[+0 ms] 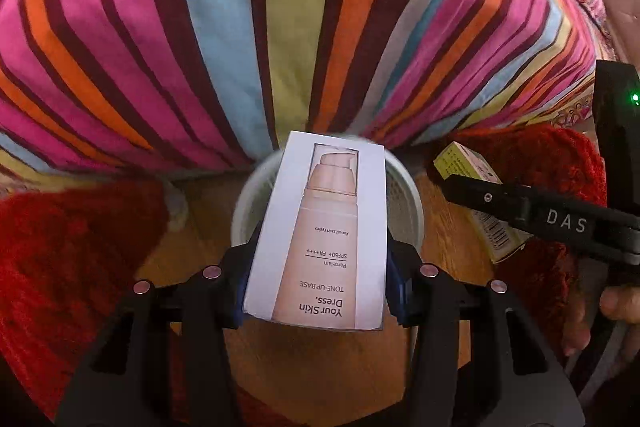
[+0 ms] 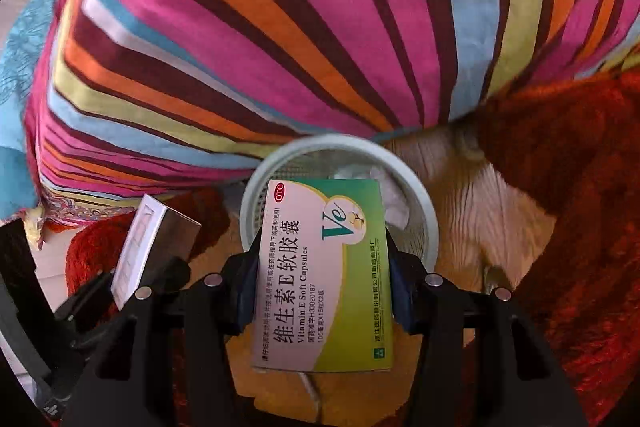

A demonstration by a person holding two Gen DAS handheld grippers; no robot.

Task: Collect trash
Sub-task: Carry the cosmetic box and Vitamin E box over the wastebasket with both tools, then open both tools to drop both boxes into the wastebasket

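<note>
Left tool (image 1: pixel 316 291) is clamped on the white cosmetics box (image 1: pixel 320 227); right tool (image 2: pixel 322 291) is clamped on the vitamin box (image 2: pixel 324 275). Both hang above the pale mesh bin (image 2: pixel 424 211), lower centre of frame.

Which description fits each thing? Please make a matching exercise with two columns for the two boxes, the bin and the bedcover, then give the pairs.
1. cosmetics box
2. vitamin E box
3. waste bin
4. bedcover

a. striped in many colours
b. held in the right gripper
c. pale mesh, on the wooden floor
d. held in the left gripper

Pairs: 1-d, 2-b, 3-c, 4-a
</note>
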